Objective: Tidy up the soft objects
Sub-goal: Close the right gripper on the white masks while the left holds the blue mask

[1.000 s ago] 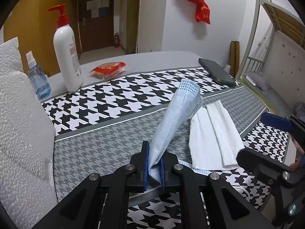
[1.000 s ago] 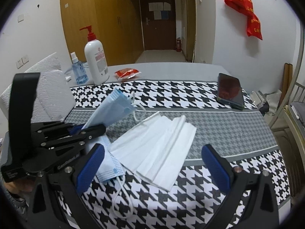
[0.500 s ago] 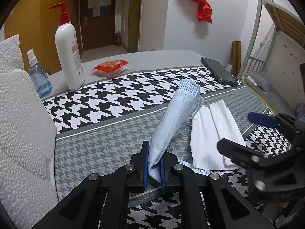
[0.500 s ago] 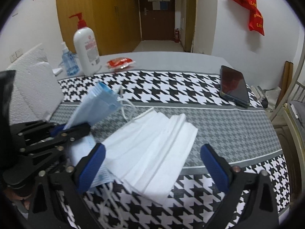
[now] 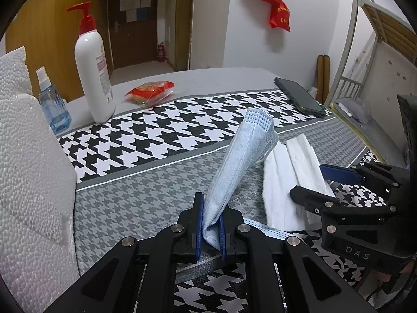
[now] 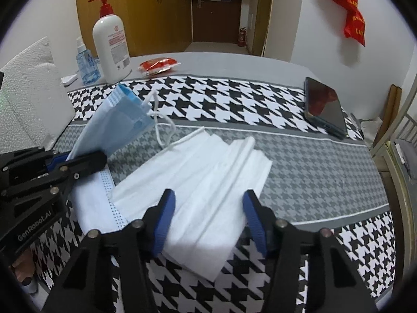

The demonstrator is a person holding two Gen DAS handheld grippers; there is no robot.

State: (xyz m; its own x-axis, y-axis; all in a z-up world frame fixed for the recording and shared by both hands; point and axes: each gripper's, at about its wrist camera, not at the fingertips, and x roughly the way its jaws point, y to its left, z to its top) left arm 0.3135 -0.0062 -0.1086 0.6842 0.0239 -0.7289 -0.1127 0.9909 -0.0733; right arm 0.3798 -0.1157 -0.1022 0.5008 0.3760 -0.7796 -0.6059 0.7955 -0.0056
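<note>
My left gripper (image 5: 210,228) is shut on a folded blue face mask (image 5: 242,156), which stands up from the jaws; it also shows in the right wrist view (image 6: 117,127). A white face mask (image 6: 198,182) lies flat on the houndstooth cloth, also seen in the left wrist view (image 5: 289,177). My right gripper (image 6: 208,219) is open, its jaws on either side of the white mask's near edge. Another blue mask (image 6: 96,206) lies flat under the white one's left side.
A white pump bottle (image 6: 110,44), a small blue spray bottle (image 6: 86,62) and a red snack packet (image 6: 159,65) stand at the back. A black phone (image 6: 324,107) lies at the right. White foam block (image 5: 28,182) stands at the left.
My right gripper has moved forward and down over the white mask and its jaws have narrowed. My left gripper holds the blue mask as before.
</note>
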